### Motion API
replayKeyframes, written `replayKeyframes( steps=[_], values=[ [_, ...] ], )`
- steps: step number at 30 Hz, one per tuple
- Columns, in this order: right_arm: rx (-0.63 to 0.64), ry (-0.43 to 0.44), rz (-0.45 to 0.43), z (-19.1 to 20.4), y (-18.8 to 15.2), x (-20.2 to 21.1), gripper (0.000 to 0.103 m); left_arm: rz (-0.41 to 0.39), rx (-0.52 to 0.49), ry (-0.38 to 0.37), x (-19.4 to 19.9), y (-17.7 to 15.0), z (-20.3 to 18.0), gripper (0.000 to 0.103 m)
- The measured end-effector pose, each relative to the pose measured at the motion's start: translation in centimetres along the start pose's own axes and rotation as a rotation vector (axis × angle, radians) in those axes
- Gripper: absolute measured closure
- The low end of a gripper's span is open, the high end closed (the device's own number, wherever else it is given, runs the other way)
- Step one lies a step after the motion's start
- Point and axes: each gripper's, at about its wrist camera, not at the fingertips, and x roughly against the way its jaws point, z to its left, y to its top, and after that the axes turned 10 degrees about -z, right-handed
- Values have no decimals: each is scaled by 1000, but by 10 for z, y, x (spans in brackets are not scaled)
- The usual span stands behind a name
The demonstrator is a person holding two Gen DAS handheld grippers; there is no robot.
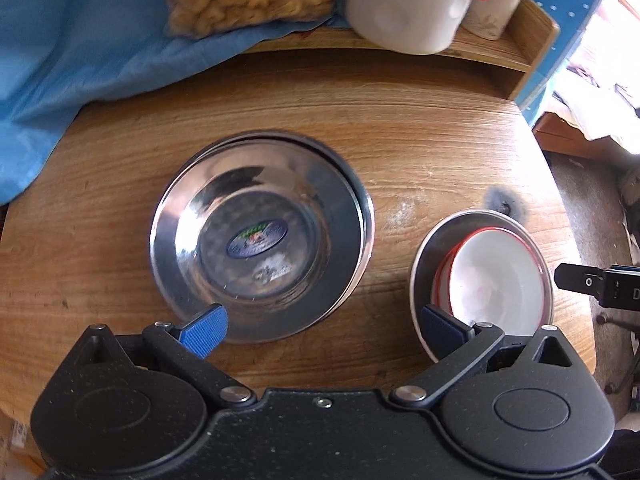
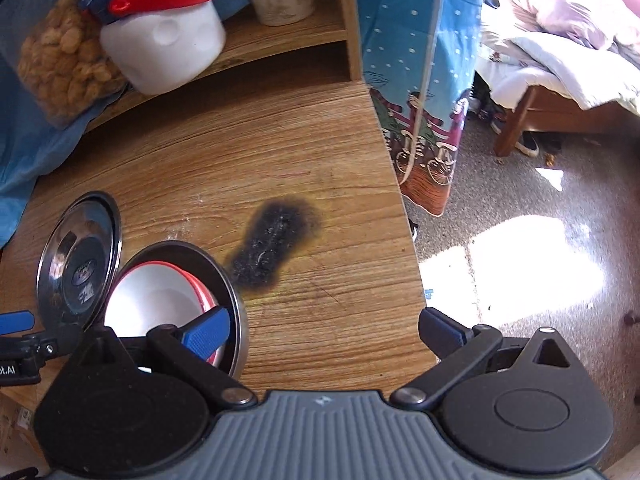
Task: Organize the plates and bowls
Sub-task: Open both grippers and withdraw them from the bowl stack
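Steel plates stacked at left, bowls nested at right; left gripper & right gripper both wide open, holding nothing — sorting looks nearly done.

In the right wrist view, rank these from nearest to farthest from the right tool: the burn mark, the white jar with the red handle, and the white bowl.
1. White bowl, beside the right tool, under its left finger, nested in a steel plate.
2. Burn mark, mid-table, just ahead.
3. White jar, back on the shelf, upper left.
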Motion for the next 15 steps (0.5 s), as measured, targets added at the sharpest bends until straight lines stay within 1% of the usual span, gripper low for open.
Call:
replayKeyframes(
  steps=[5,9,11,15],
  values=[
    [58,18,19,-2,3,-6,0,9,64,29,1,-11,0,1],
    [109,38,30,-3,2,-10,0,-4,103,46,2,-21,-4,1],
    [133,56,25,-4,2,-10,0,-11,125,48,2,-26,-5,1],
    [185,63,16,-3,7,-9,0,-21,159,54,1,-30,-7,1]
  ],
)
